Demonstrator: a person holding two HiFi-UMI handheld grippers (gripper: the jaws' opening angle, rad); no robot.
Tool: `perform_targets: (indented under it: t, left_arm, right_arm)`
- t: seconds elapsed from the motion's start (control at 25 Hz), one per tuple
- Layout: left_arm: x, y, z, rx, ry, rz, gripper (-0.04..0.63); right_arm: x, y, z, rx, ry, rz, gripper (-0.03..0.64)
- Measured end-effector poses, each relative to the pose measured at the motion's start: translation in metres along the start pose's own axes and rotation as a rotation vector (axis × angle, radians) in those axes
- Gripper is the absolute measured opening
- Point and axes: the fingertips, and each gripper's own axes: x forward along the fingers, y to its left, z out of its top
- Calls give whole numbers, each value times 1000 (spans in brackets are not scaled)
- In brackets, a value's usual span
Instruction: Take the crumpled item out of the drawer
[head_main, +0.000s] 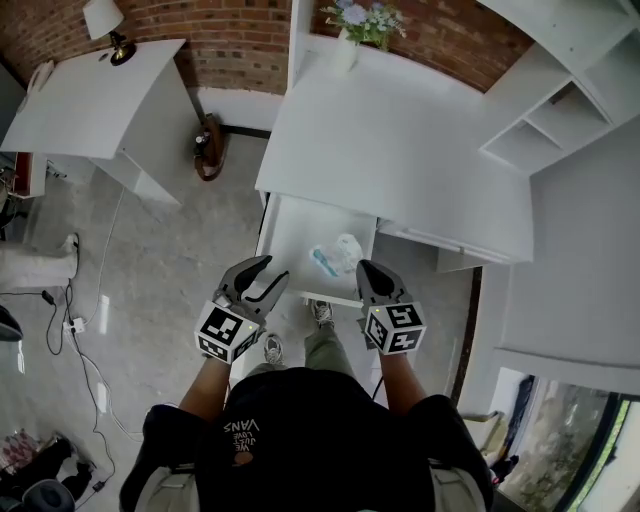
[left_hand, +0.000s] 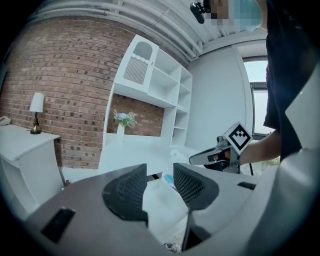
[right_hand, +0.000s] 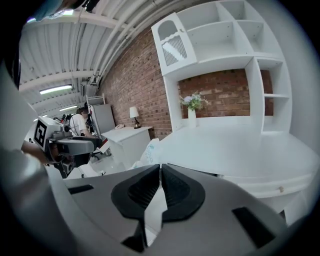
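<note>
White desk (head_main: 400, 150): top carries a vase of flowers (head_main: 348, 45) at the far edge, left of centre. A white shelf unit (head_main: 545, 120) stands on its right side.

Drawer (head_main: 295, 225): pulled out from the near left of the desk. The crumpled item (head_main: 345, 250), pale with a blue piece (head_main: 325, 263) beside it, lies toward the drawer's near right.

Side table (head_main: 85, 100): far left, white, with a lamp (head_main: 108, 25) at its far edge.

Floor (head_main: 170, 250): grey. A brown object (head_main: 208, 148) lies between side table and desk. Cables (head_main: 72, 325) trail along the left.
</note>
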Motion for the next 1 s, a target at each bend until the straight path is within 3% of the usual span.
perform_targets:
  t: [0.56, 1.0]
  left_arm:
    - [-43, -33, 27, 93, -62, -46, 144]
    - [-82, -32, 45, 130, -119, -18, 35]
  right_arm:
    - [-91, 31, 44, -12, -192, -85, 11]
    - [-135, 75, 76, -39, -318, -79, 11]
